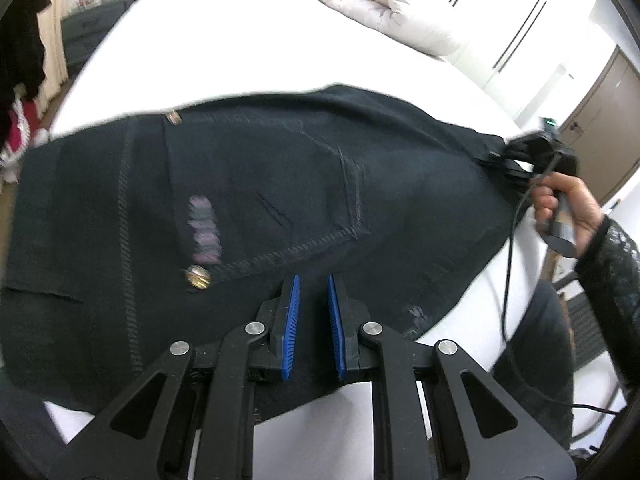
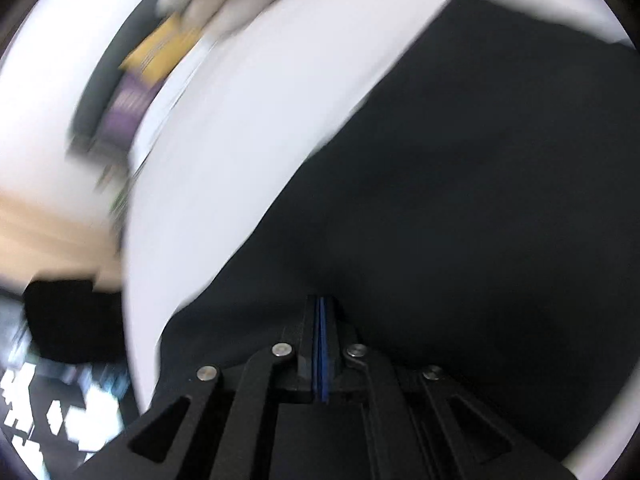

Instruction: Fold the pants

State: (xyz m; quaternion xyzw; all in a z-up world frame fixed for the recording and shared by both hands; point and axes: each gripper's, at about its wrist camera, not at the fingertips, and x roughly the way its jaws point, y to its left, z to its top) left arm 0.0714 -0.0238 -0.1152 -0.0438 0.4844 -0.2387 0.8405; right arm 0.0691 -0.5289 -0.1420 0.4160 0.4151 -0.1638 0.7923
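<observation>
Item: dark pants [image 1: 260, 200], lying spread across a white bed [image 1: 248, 40], taken here as the landmark. The garment is covering the bed's near portion, its waist end with a back pocket [image 1: 272, 196], heavy stitching and a brass rivet [image 1: 197, 276] showing in the left wrist view; motion blur is smearing a pale patch on the pocket.

Left of the bed: hanging clothes and a dresser are showing at the frame edge. At the bed's far end a folded pale quilt [image 1: 372, 4] is resting, well apart from the pants.

Left gripper [image 1: 314, 280]: sitting at the bed's near edge, its blue pads [image 1: 291, 320] standing narrowly apart with dark fabric running under and between them; whether they are pinching it cannot be told for certain.

Right of the bed: a person's hand [image 1: 568, 208] in a dark sleeve is holding the right gripper [image 1: 496, 156], which is meeting the pants' far right corner.

Right gripper [image 2: 322, 300], own view: heavily blurred; its blue pads are pressing together with the pants [image 2: 480, 200] gathering at the tips, apparently clamped on the fabric. White bed [image 2: 240, 120] is showing to the left.
</observation>
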